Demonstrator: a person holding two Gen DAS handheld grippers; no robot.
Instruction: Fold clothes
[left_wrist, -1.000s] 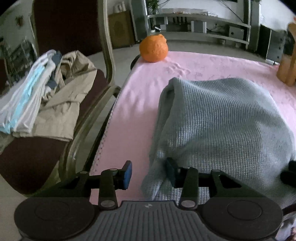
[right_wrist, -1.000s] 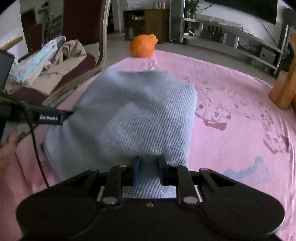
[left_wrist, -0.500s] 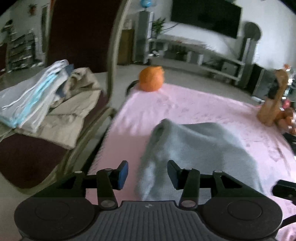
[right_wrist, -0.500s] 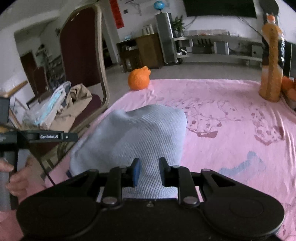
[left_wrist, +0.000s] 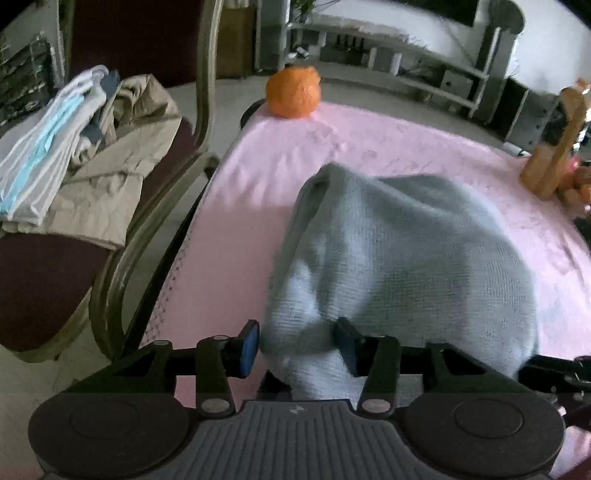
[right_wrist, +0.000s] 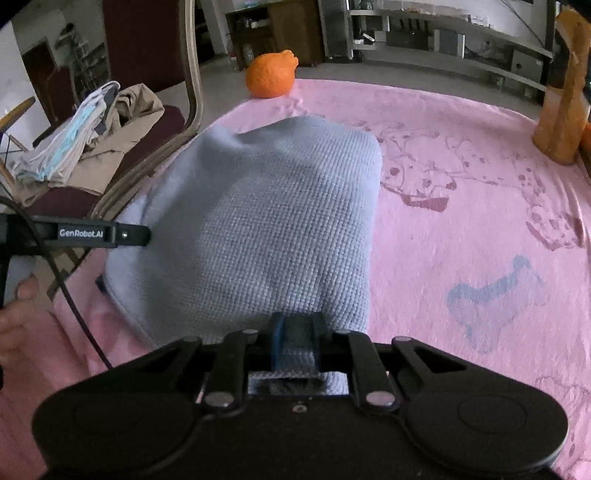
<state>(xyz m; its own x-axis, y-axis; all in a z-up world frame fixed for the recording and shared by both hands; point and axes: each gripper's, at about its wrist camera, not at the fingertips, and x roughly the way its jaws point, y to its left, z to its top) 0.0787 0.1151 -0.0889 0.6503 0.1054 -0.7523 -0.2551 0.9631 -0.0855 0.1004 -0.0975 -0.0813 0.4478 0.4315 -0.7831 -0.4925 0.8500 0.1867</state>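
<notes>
Between the fingers of both grippers lies the near hem of the grey knit (right_wrist: 266, 221), a folded garment spread on the pink sheet (right_wrist: 461, 177) of the worktop, its long axis running away from the cameras toward the orange toy (right_wrist: 271, 75). Right gripper (right_wrist: 295, 334): fingers nearly together and closing, pinching a fold of the hem at the knit's near right corner. Left gripper (left_wrist: 295, 341): fingers about a third apart and closing, a bunched wad of the near left corner between them; the right-hand pad presses into the cloth, while the blue left-hand pad (left_wrist: 251, 341) stands at the cloth's edge, so contact there cannot be told. The two grips sit side by side along the same near edge, with the bulk of the knit ahead of and beyond the fingers. The far edge lies nearer the toy than the hands, so the coming fold, as judged, carries the near hem forward along that axis. A chair (left_wrist: 110, 206) bearing other clothes (left_wrist: 74, 147) stands left of the worktop, apart from the knit.
</notes>
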